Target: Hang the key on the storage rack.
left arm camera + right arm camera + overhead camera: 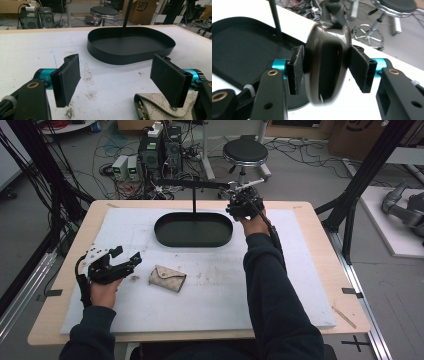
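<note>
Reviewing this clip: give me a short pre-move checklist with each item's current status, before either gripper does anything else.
1. Right gripper holds the dark glossy object between both pads: ok.
2. What that object is: cannot tell, it is blurred.
3. Black tray has nothing in it: ok.
4. Left gripper open and holding nothing: ok.
5. Beige wallet lies flat on the white mat, beside the left gripper: ok.
6. Tray's upright post clear of the right gripper: cannot tell, they sit close.
</note>
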### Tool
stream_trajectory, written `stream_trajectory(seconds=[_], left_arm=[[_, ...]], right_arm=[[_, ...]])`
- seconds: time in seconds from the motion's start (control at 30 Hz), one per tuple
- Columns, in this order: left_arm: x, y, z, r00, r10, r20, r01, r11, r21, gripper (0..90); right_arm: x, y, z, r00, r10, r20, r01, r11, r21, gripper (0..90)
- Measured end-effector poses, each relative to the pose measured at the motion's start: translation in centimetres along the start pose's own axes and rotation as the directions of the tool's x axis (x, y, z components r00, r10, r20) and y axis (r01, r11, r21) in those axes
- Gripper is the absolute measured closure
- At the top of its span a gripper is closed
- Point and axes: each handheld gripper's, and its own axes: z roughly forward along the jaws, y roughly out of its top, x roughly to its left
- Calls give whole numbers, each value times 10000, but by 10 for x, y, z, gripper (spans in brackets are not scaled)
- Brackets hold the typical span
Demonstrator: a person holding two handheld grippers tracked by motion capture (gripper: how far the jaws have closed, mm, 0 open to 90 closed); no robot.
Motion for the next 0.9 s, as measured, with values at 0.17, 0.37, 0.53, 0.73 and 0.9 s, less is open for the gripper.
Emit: stream_trajectory(seconds=[0.17,0.37,0.53,0.73,0.9], left_arm=[[-1,0,0,10000,16,12,-16,10000,-17,238],[-1,0,0,10000,29,20,-29,10000,-8,238],[-1,0,0,10000,41,36,-41,10000,-9,238],[-5,3,-2,9995,20,313,-13,9998,-201,238],[-15,7,-1,9984,92,549,-70,9992,-400,217]], right_arm=[[4,5,-13,9993,-371,-74,368,9982,-464,462],[1,6,-28,9976,-575,-396,547,9961,-699,447],[-5,4,-44,9950,-826,-564,790,9949,-629,382],[-12,-6,-69,9967,-605,-539,568,9961,-681,245],[-25,-34,-90,9951,-860,-491,810,9920,-969,216]])
